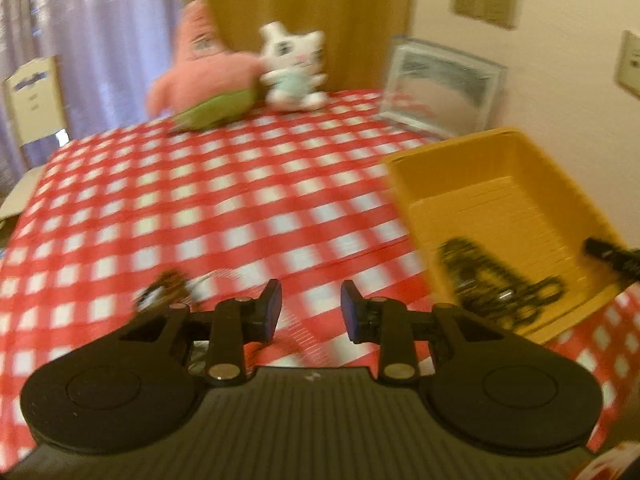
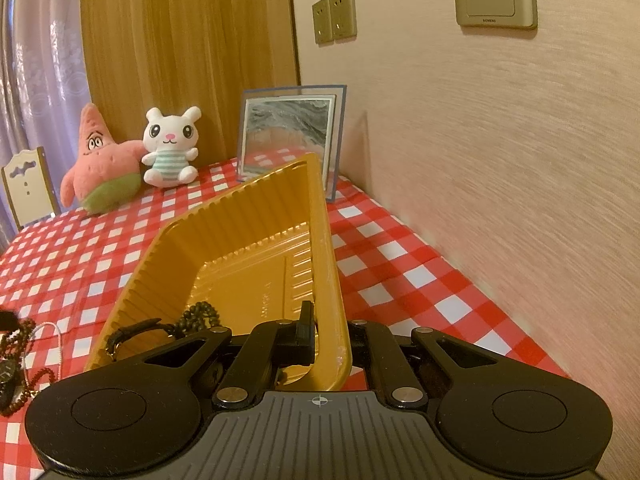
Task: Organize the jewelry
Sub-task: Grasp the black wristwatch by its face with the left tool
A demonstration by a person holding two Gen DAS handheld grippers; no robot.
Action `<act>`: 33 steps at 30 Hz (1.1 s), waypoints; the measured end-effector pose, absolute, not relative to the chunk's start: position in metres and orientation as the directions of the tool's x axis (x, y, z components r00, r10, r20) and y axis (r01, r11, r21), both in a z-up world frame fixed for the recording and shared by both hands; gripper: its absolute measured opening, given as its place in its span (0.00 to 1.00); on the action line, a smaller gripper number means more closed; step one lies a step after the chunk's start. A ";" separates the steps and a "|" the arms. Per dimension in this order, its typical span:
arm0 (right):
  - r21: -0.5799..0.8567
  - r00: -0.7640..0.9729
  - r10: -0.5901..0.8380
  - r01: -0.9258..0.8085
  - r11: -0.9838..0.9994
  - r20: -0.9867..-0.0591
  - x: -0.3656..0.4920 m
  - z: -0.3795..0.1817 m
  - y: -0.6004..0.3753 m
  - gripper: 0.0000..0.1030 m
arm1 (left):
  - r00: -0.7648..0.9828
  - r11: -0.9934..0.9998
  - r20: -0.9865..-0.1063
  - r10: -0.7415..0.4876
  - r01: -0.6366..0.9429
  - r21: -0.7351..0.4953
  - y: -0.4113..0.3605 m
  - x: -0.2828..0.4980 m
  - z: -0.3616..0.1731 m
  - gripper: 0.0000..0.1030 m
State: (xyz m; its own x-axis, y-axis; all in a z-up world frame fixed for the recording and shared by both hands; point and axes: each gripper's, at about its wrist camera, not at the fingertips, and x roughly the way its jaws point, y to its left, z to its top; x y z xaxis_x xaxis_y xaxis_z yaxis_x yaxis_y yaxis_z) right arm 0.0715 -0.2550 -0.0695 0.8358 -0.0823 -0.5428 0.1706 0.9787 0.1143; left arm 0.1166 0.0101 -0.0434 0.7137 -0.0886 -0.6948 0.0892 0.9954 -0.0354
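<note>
A yellow tray (image 2: pixel 320 240) stands tilted on the red checked cloth, with my right gripper (image 2: pixel 330 332) shut on its near wall. Inside lie black beads (image 2: pixel 200 316) and a black-strapped watch (image 2: pixel 132 330). Left of the tray, brown beads (image 2: pixel 24 336), a thin white chain (image 2: pixel 60 344) and a second watch (image 2: pixel 8 376) rest on the cloth. The left wrist view is blurred. My left gripper (image 1: pixel 311 300) hangs open over the cloth, nothing between its fingers, left of the tray (image 1: pixel 452 148). A blurred brown piece (image 1: pixel 164 290) lies by its left finger.
A pink star plush (image 2: pixel 100 168) and a white rabbit plush (image 2: pixel 170 148) sit at the table's far edge. A framed picture (image 2: pixel 290 132) leans beside the wall (image 2: pixel 500 160) on the right. A chair back (image 2: pixel 28 188) stands past the left edge.
</note>
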 end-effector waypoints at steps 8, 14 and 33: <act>0.111 0.835 -0.084 0.170 0.979 -0.544 0.073 -0.071 -0.257 0.05 | 0.665 0.998 -0.745 0.055 -0.064 0.017 0.064 0.092 -0.068 0.30; 0.110 0.835 -0.084 0.170 0.979 -0.543 0.073 -0.071 -0.257 0.05 | 0.641 0.997 -0.764 0.069 -0.075 0.027 0.074 0.084 -0.078 0.34; 0.106 0.833 -0.085 0.170 0.980 -0.547 0.073 -0.074 -0.257 0.05 | 0.625 0.988 -0.771 0.121 -0.001 0.154 0.052 0.121 -0.118 0.47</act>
